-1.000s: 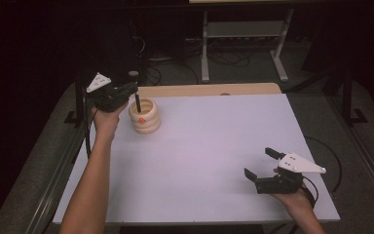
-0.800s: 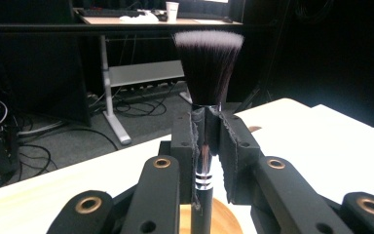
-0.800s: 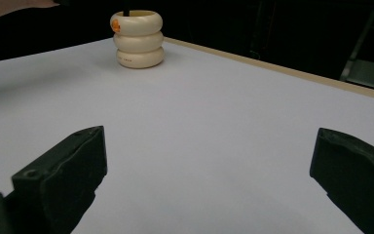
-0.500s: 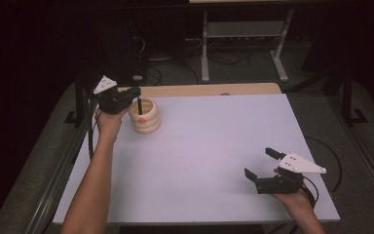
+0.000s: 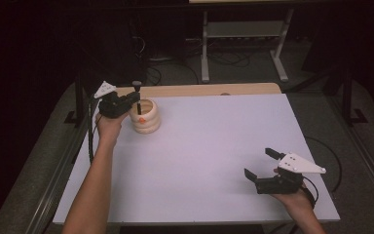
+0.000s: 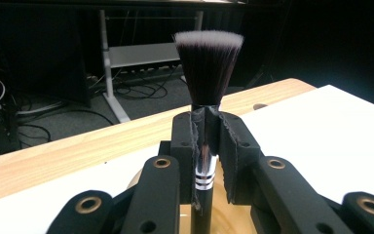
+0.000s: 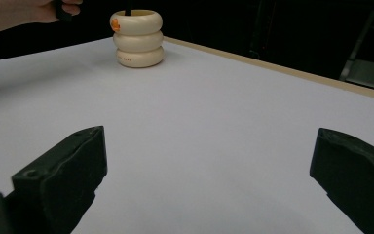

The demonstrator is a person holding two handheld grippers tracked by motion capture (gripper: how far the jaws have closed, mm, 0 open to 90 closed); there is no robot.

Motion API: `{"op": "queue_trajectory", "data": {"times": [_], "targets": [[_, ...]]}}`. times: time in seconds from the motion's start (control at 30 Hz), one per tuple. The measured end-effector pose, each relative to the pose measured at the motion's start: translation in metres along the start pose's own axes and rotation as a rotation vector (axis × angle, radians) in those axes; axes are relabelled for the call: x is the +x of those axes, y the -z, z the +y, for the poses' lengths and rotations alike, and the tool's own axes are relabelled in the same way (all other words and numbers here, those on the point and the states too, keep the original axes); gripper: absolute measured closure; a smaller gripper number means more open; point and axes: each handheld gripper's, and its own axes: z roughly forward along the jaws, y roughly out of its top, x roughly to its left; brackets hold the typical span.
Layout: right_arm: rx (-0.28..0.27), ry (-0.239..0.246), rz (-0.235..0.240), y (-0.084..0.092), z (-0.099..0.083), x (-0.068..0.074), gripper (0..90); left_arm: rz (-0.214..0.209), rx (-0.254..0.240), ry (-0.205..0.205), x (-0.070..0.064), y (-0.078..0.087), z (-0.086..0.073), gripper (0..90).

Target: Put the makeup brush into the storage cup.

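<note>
Left tongs (image 5: pixel 137 97) clamping upright brush (image 6: pixel 207 73) over cream holder (image 5: pixel 146 117) near table's far-left edge, right tongs (image 5: pixel 259 163) wide open.

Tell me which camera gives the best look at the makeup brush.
The left gripper view: the brush stands upright, clamped between the left gripper jaws, bristles clear. The high view shows a thin dark stick above the holder; the right gripper view shows a sliver.

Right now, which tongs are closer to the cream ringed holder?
The left. The left tongs sit right above the holder, clamped on a makeup brush standing in it. The right tongs rest open across the table, near its front right corner.
</note>
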Motion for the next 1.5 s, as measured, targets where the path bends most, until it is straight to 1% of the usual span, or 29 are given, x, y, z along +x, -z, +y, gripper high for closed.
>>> {"op": "queue_trajectory", "data": {"times": [0.03,0.1,0.23,0.3,0.33,0.4,0.43,0.5,0.53,0.57,0.6,0.7,0.77,0.8,0.87,0.9,1.0,1.03,1.13,1.17,1.2,1.27,1.3,1.37,1.47,1.5], "targets": [[0.001,-0.003,0.000,0.000,0.000,0.000,0.0,-0.004,0.001,0.004,0.000,0.000,-0.001,77.3],[0.001,-0.002,0.000,0.000,0.000,0.000,0.0,0.000,0.013,-0.005,0.001,0.000,-0.002,77.2],[0.001,0.002,-0.001,0.000,0.000,0.000,0.0,0.002,0.016,0.005,0.002,0.000,-0.004,76.9],[0.001,0.002,-0.001,0.000,0.000,0.000,0.0,-0.012,0.023,0.008,0.003,0.001,-0.005,76.2],[0.002,-0.001,0.000,0.000,0.000,0.000,0.0,-0.021,0.023,0.017,0.003,0.000,-0.006,72.2],[0.000,0.001,0.000,0.000,0.000,0.000,0.0,-0.017,0.039,0.000,0.003,0.000,-0.006,64.2],[0.001,0.003,0.000,0.000,0.000,0.000,0.0,-0.020,0.040,0.002,0.003,0.000,-0.007,60.2],[0.000,0.013,0.000,0.000,0.000,-0.001,0.0,-0.029,0.032,0.021,0.003,0.000,-0.007,55.4],[0.000,0.013,0.000,0.000,0.000,-0.001,0.0,-0.029,0.032,0.021,0.003,0.000,-0.007,53.3],[0.002,0.009,0.000,0.000,0.000,0.000,0.0,-0.029,0.032,0.021,0.003,0.000,-0.007,53.3],[0.001,0.009,0.000,0.000,0.000,0.000,0.0,-0.040,0.045,0.015,0.003,0.001,-0.007,45.9],[0.001,0.009,0.000,0.000,0.000,0.000,0.0,-0.056,0.042,0.018,0.003,0.003,-0.008,41.5],[0.001,0.009,0.001,0.000,0.000,0.000,0.0,-0.065,0.049,0.005,0.003,0.004,-0.008,37.7],[0.002,0.006,0.001,0.000,0.000,0.000,0.0,-0.069,0.053,0.006,0.002,0.004,-0.008,35.7],[0.002,0.006,0.001,-0.001,0.000,0.000,0.0,-0.071,0.063,-0.023,0.001,0.005,-0.008,31.1],[0.001,0.009,0.001,-0.001,0.000,-0.001,0.0,-0.070,0.058,-0.022,0.000,0.004,-0.008,27.9],[0.002,0.011,0.002,-0.001,0.000,0.000,0.0,-0.071,0.062,-0.041,-0.003,0.005,-0.006,19.7],[0.001,0.012,0.002,-0.001,0.000,0.000,0.0,-0.075,0.061,-0.034,-0.005,0.005,-0.006,17.7],[0.001,0.010,0.001,-0.001,0.000,-0.001,0.0,-0.078,0.081,-0.067,-0.009,0.004,-0.006,10.9],[0.001,0.009,0.001,-0.001,0.000,-0.001,0.0,-0.075,0.086,-0.070,-0.011,0.003,-0.006,10.9],[0.001,0.009,0.001,-0.001,0.000,-0.001,0.0,-0.064,0.088,-0.065,-0.013,0.002,-0.006,10.8],[0.002,0.007,0.002,-0.001,0.000,-0.001,0.0,-0.048,0.107,-0.074,-0.015,0.002,-0.006,11.0],[0.002,0.005,0.001,-0.001,0.000,-0.001,0.0,-0.039,0.110,-0.071,-0.017,0.001,-0.006,11.1],[0.003,0.004,0.001,-0.001,0.000,-0.001,0.0,-0.037,0.116,-0.071,-0.018,0.002,-0.006,11.5],[-0.002,0.011,-0.002,-0.001,0.000,-0.002,0.0,-0.022,0.117,-0.065,-0.020,0.003,-0.005,12.5],[-0.002,0.011,-0.001,-0.001,0.000,-0.002,0.0,-0.023,0.122,-0.073,-0.020,0.004,-0.004,12.5]]}}
